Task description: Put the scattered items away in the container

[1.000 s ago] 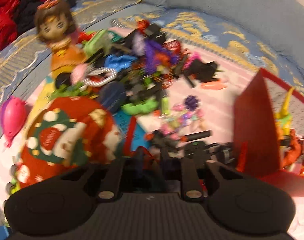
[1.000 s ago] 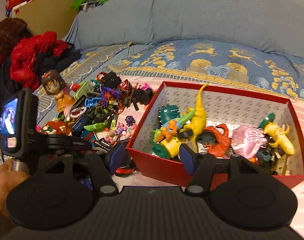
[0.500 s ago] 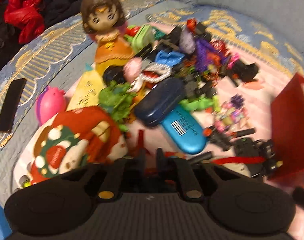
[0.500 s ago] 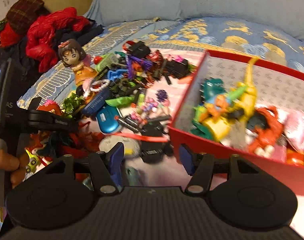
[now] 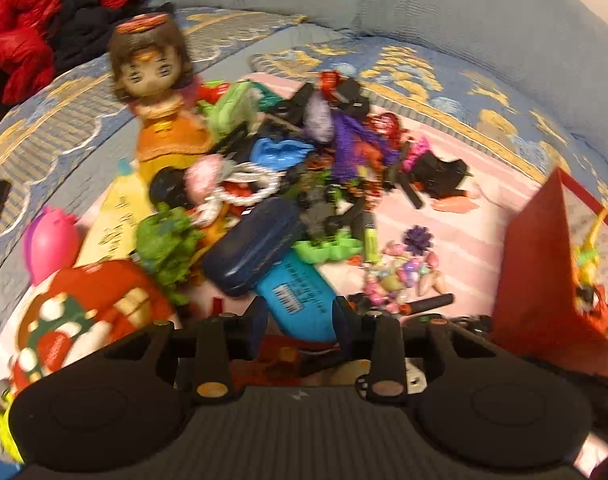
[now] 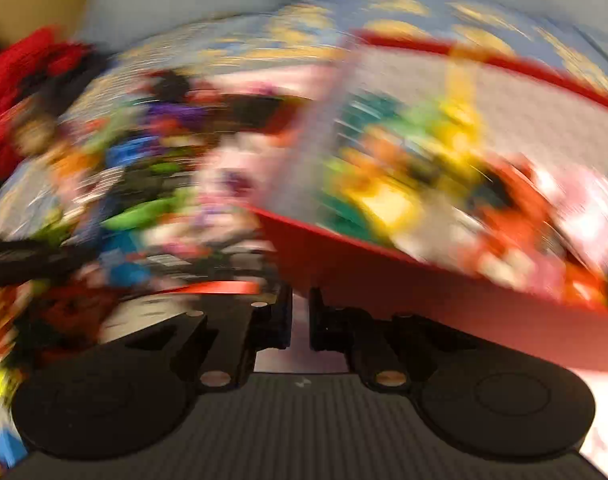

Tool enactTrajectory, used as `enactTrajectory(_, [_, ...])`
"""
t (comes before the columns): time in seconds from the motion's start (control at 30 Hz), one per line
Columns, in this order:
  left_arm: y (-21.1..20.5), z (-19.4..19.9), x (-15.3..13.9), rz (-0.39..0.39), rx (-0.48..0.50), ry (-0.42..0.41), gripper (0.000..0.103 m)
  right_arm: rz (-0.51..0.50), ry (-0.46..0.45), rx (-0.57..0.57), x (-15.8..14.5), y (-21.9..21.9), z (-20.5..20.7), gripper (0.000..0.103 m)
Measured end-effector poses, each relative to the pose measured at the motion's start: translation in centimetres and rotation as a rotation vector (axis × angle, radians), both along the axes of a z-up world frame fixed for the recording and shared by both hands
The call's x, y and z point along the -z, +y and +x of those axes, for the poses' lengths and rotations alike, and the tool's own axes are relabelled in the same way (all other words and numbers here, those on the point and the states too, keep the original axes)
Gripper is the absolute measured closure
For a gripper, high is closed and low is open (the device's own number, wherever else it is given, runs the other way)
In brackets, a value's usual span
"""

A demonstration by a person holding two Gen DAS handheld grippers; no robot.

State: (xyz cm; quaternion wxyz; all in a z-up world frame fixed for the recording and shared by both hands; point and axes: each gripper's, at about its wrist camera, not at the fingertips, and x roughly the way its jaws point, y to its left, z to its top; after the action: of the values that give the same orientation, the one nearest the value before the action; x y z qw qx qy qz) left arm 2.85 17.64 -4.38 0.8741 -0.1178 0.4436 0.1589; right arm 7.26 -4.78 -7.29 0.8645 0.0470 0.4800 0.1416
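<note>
Though nearly pinched together half a second back, now gapes wide on the left gripper (image 5: 300,312): jaws spread either side of the near end of the turquoise case (image 5: 300,296), not yet closing on it. Lines up for a grab, by the look of it. Lies partly tucked under the dark-blue case (image 5: 252,252), so could well drag that along.

Over on the right gripper (image 6: 300,320), exactly the reverse: spread wide a moment ago, now drawn almost together, jaws parted by only a sliver. Shows nothing between them; cannot tell about pinching anything thin. Whips round hard as well, smearing the whole right wrist view.

Still makes out the red box (image 6: 383,276) close ahead and to the right, already loaded with toys, and a red strap (image 6: 212,288) just left of the jaws.

Leaves plenty to do: doll (image 5: 152,80), loose beads (image 5: 403,276), Christmas pouch (image 5: 84,320) and the tangled heap, all out on the pink sheet (image 5: 471,208) beside the box, not in it. Reads as partway through, next pick probably going to the left.
</note>
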Motion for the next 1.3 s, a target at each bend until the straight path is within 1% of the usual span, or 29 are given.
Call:
enactTrajectory(0.07, [-0.6, 0.5, 0.3, -0.004, 0.034, -0.004, 0.063, -0.008, -0.013, 0.062, 0.4, -2.5, 0.3, 0.1])
enactTrajectory(0.1, [-0.7, 0.6, 0.5, -0.017, 0.04, -0.006, 0.063, -0.002, -0.026, 0.074, 0.3, -3.4, 0.3, 0.097])
enactTrajectory(0.13, [-0.7, 0.8, 0.7, -0.033, 0.036, -0.005, 0.063, 0.001, -0.043, 0.066, 0.1, -3.9, 0.0, 0.09])
enactTrajectory(0.17, [-0.7, 0.9, 0.9, -0.047, 0.029, -0.003, 0.063, 0.007, -0.063, 0.033, -0.2, -3.8, -0.4, 0.083])
enactTrajectory(0.2, [-0.8, 1.0, 1.0, -0.057, 0.024, -0.002, 0.063, 0.02, -0.08, -0.013, -0.5, -3.5, -0.8, 0.081])
enactTrajectory(0.27, [-1.0, 1.0, 1.3, -0.078, 0.026, 0.006, 0.063, 0.042, -0.117, -0.092, -1.0, -2.6, -1.4, 0.07])
enactTrajectory(0.33, [-1.1, 1.1, 1.6, -0.103, 0.037, 0.023, 0.063, 0.013, -0.152, -0.121, -1.2, -2.0, -1.0, 0.068])
enactTrajectory(0.37, [-1.1, 1.2, 1.7, -0.115, 0.038, 0.029, 0.063, 0.012, -0.149, -0.112, -1.0, -2.3, -0.3, 0.076])
enactTrajectory(0.4, [-0.9, 1.3, 1.8, -0.122, 0.03, 0.035, 0.063, 0.044, -0.127, -0.092, -0.8, -2.9, 0.5, 0.079])
enactTrajectory(0.43, [-0.8, 1.4, 2.0, -0.127, 0.019, 0.04, 0.063, 0.073, -0.112, -0.061, -0.7, -3.7, 1.2, 0.094])
enactTrajectory(0.47, [-0.6, 1.6, 2.2, -0.138, 0.01, 0.044, 0.063, 0.08, -0.106, -0.024, -0.7, -4.3, 1.7, 0.103])
enactTrajectory(0.5, [-0.4, 1.8, 2.4, -0.154, 0.005, 0.046, 0.063, 0.084, -0.104, 0.007, -0.8, -4.9, 2.1, 0.103])
enactTrajectory(0.53, [-0.2, 2.1, 2.7, -0.171, 0.0, 0.049, 0.063, 0.096, -0.104, 0.02, -0.8, -5.2, 2.1, 0.098])
enactTrajectory(0.57, [0.0, 2.4, 3.0, -0.186, -0.003, 0.051, 0.063, 0.106, -0.109, 0.012, -0.8, -5.2, 2.0, 0.082])
enactTrajectory(0.63, [-0.2, 3.1, 3.5, -0.195, -0.001, 0.053, 0.062, 0.115, -0.118, -0.066, -0.8, -4.1, 1.1, 0.062])
enactTrajectory(0.67, [-0.4, 3.3, 3.6, -0.191, 0.003, 0.051, 0.062, 0.109, -0.122, -0.106, -0.6, -3.3, 0.5, 0.061])
enactTrajectory(0.7, [-0.6, 3.5, 3.6, -0.184, 0.006, 0.046, 0.062, 0.108, -0.123, -0.137, -0.3, -2.3, 0.3, 0.061])
enactTrajectory(0.77, [-0.7, 3.8, 3.7, -0.187, 0.008, 0.042, 0.062, 0.13, -0.106, -0.156, 0.2, -0.8, 0.2, 0.061])
enactTrajectory(0.83, [-0.3, 3.7, 3.7, -0.209, 0.002, 0.037, 0.062, 0.148, -0.082, -0.164, 0.9, 0.6, 0.7, 0.061])
enactTrajectory(0.93, [0.3, 3.6, 3.8, -0.239, -0.007, 0.028, 0.062, 0.138, -0.045, -0.207, 2.1, 2.6, 1.3, 0.062])
enactTrajectory(0.97, [0.4, 3.7, 3.8, -0.243, -0.005, 0.026, 0.062, 0.129, -0.031, -0.214, 2.5, 3.1, 1.6, 0.063])
enactTrajectory(1.0, [0.3, 3.8, 3.8, -0.243, 0.0, 0.026, 0.062, 0.108, -0.02, -0.212, 2.9, 3.4, 1.7, 0.067])
enactTrajectory(1.03, [0.2, 3.9, 3.8, -0.244, 0.007, 0.028, 0.062, 0.099, -0.01, -0.206, 3.3, 3.4, 1.7, 0.073])
enactTrajectory(1.07, [0.1, 4.0, 3.9, -0.251, 0.015, 0.03, 0.062, 0.117, 0.0, -0.198, 3.6, 3.0, 1.7, 0.076])
enactTrajectory(1.13, [-0.1, 4.3, 4.3, -0.272, 0.03, 0.035, 0.062, 0.151, 0.011, -0.182, 3.7, 1.9, 1.4, 0.077])
enactTrajectory(1.2, [-0.3, 4.5, 4.9, -0.285, 0.031, 0.044, 0.061, 0.144, 0.008, -0.176, 3.5, 1.0, 0.9, 0.077])
enactTrajectory(1.3, [-0.7, 4.7, 5.5, -0.304, 0.023, 0.062, 0.062, 0.16, -0.005, -0.148, 2.8, -1.1, -0.1, 0.077])
